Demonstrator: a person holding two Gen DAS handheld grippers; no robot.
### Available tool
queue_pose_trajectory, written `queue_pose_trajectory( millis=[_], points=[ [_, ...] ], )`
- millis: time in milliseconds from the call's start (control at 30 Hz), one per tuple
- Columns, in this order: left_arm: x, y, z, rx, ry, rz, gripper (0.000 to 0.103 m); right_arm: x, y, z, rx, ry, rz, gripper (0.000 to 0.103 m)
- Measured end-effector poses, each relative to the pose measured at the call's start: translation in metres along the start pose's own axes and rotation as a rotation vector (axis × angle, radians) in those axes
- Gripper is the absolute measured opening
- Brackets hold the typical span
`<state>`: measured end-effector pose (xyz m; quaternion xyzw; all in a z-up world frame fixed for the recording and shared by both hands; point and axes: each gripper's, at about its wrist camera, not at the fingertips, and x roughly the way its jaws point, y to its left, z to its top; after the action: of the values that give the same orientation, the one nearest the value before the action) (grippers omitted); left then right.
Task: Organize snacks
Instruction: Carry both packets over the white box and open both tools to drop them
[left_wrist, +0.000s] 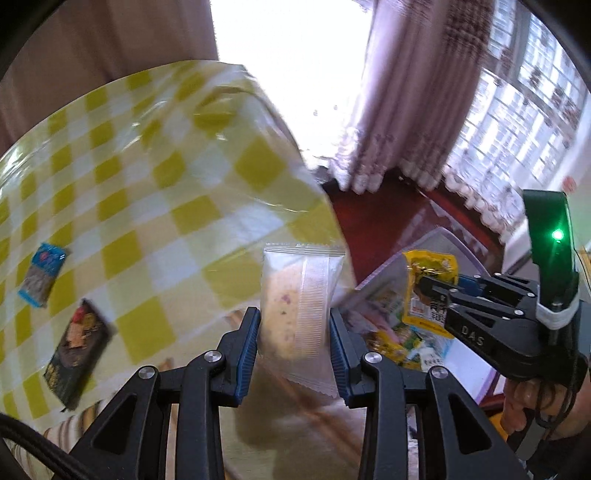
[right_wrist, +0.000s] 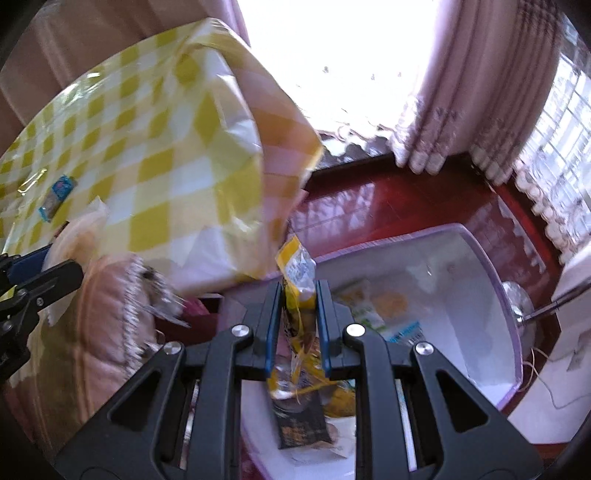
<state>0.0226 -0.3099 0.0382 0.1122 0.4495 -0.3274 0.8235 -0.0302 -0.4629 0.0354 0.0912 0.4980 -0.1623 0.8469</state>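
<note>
My left gripper (left_wrist: 294, 317) is shut on a clear-wrapped pale pastry packet (left_wrist: 295, 306), held upright past the table's corner. My right gripper (right_wrist: 298, 295) is shut on a yellow snack packet (right_wrist: 297, 273); from the left wrist view that yellow packet (left_wrist: 430, 284) hangs from the right gripper (left_wrist: 424, 286) over a white bin with a purple rim (right_wrist: 480, 254). The bin (left_wrist: 439, 240) holds several snack packets. On the yellow-checked tablecloth (left_wrist: 147, 177) lie a blue packet (left_wrist: 42, 275) and a dark packet (left_wrist: 77, 350). The blue packet (right_wrist: 57, 195) also shows far left in the right wrist view.
The bin stands on a dark red glossy floor (right_wrist: 369, 206) beside the table. A pink cushioned seat (right_wrist: 103, 317) sits below the table edge. Pink curtains (left_wrist: 406, 110) and a bright window lie beyond. A metal lamp base (right_wrist: 519, 302) stands right of the bin.
</note>
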Motion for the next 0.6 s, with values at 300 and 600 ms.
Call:
queue_pose_trajectory(
  millis=[300, 600],
  points=[
    [0.014, -0.044, -0.001, 0.083, 0.049, -0.113, 0.037, 0.006, -0.038, -0.015, 0.047, 0.055, -0.061, 0.022],
    [0.018, -0.066, -0.004, 0.158, 0.075, -0.137, 0.057, 0.01, -0.048, -0.019, 0.067, 0.083, -0.082, 0.048]
  ],
)
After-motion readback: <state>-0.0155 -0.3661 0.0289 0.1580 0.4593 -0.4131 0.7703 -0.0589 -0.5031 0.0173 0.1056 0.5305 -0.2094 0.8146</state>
